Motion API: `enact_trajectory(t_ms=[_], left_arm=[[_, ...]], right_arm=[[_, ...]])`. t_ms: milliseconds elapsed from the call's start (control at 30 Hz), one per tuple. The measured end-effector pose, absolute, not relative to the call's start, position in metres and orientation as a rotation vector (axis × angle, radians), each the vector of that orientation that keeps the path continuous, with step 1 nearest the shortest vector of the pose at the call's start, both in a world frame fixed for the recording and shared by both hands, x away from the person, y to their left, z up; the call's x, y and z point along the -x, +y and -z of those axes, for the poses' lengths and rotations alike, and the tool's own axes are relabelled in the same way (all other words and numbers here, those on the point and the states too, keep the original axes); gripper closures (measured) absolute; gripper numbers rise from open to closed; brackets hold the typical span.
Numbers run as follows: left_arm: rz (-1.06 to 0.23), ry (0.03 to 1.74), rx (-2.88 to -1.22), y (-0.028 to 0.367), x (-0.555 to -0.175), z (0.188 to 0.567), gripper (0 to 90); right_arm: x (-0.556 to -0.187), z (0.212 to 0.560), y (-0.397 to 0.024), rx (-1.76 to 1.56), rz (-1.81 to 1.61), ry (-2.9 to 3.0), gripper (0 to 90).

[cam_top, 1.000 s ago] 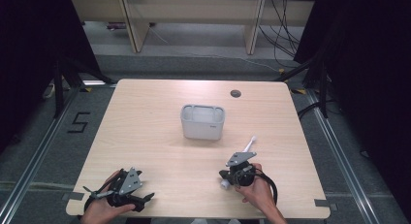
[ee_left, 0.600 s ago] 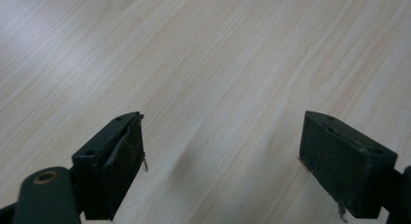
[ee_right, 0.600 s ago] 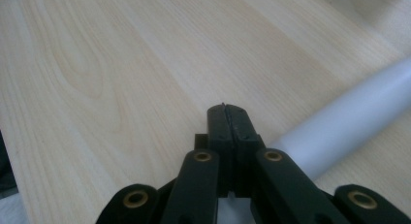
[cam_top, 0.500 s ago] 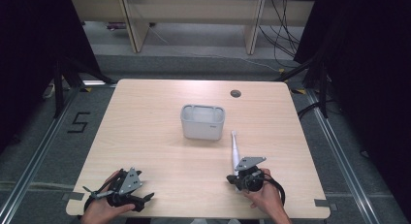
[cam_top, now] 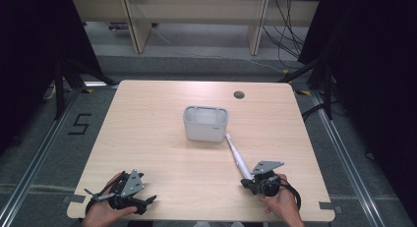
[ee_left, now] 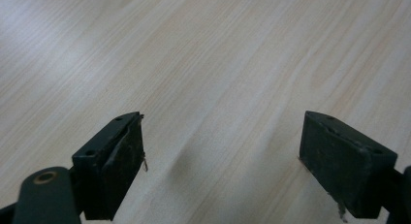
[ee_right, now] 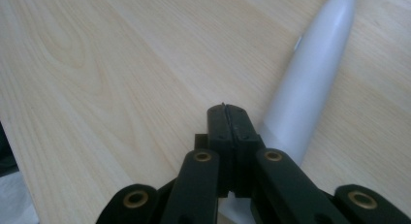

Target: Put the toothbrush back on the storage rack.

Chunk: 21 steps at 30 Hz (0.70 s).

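Black two-jaw tool [ee_right: 228, 112], brass-coloured pivot rivets, grey three-cornered top plate, seemingly worn pads [ee_left: 131, 161]

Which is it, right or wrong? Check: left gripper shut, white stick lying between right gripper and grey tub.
Wrong: the left gripper is open, as the left gripper view shows. The white stick does lie between right gripper and grey tub.

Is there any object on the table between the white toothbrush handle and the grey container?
No, nothing visible. The white toothbrush handle, beside the shut right tongs, points toward the grey container, with bare table between them.
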<state>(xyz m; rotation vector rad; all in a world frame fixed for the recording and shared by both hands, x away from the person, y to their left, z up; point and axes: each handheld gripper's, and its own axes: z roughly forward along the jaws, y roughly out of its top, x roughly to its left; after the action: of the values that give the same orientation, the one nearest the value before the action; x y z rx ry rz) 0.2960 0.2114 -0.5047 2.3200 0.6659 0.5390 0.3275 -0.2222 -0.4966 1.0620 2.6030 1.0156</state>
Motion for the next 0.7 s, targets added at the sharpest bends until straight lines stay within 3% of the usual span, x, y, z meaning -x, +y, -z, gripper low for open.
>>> enact_trajectory(t_ms=[700], left_arm=[[-0.538,0.668,-2.327,0.211,-0.296,0.505,15.7]], right_arm=[[-0.330,0.497,-0.264,-1.119,-0.952,2.562,90.0]])
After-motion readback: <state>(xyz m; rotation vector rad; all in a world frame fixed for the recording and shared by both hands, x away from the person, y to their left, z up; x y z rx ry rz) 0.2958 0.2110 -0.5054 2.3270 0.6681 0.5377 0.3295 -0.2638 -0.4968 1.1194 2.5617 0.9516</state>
